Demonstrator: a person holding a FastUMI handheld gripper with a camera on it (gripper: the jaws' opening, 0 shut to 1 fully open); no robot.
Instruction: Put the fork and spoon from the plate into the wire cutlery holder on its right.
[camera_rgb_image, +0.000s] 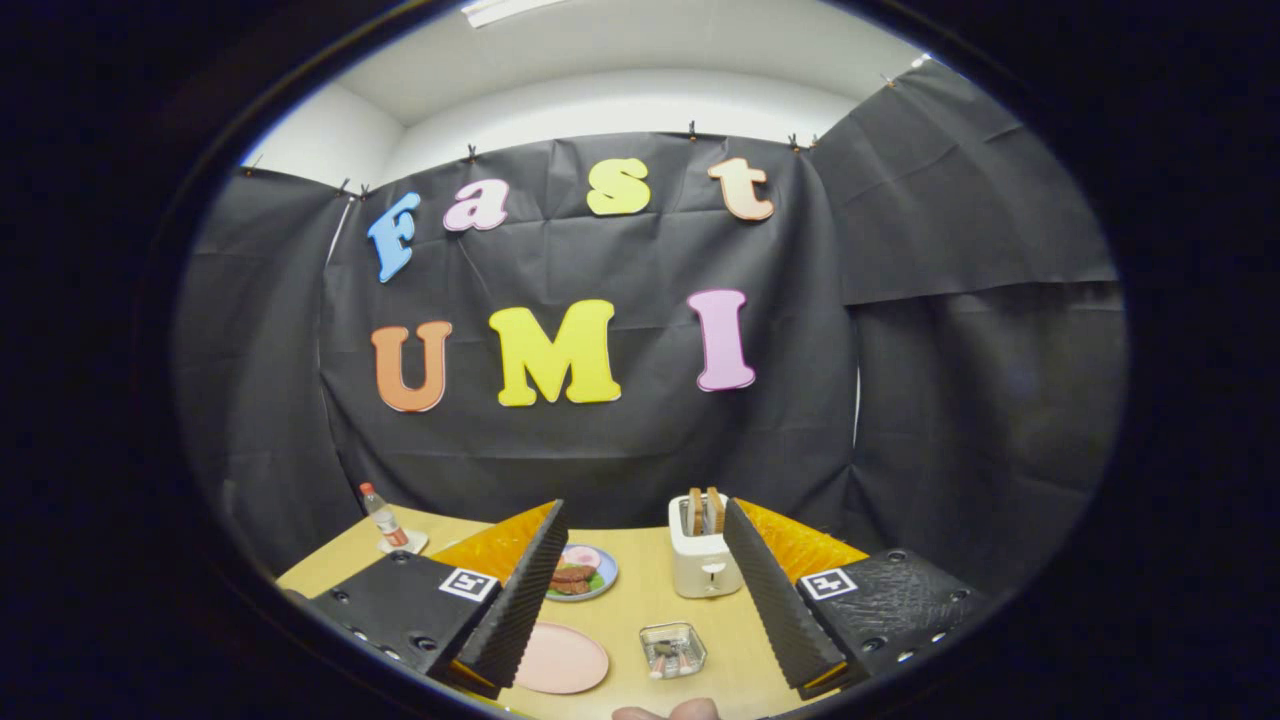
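black-draped booth, wooden table. gripper high above, fingers spread wide, holding nothing. pink plate and small wire holder to its right lie below, between fingers; fork, spoon too small to discern. descent needed, judged.

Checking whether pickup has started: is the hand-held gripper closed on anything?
No: the hand-held gripper is open, its fingers spread wide above the table, with the pink plate and toaster between them untouched.

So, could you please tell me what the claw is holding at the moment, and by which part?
Nothing is held: the claw is open above the table.
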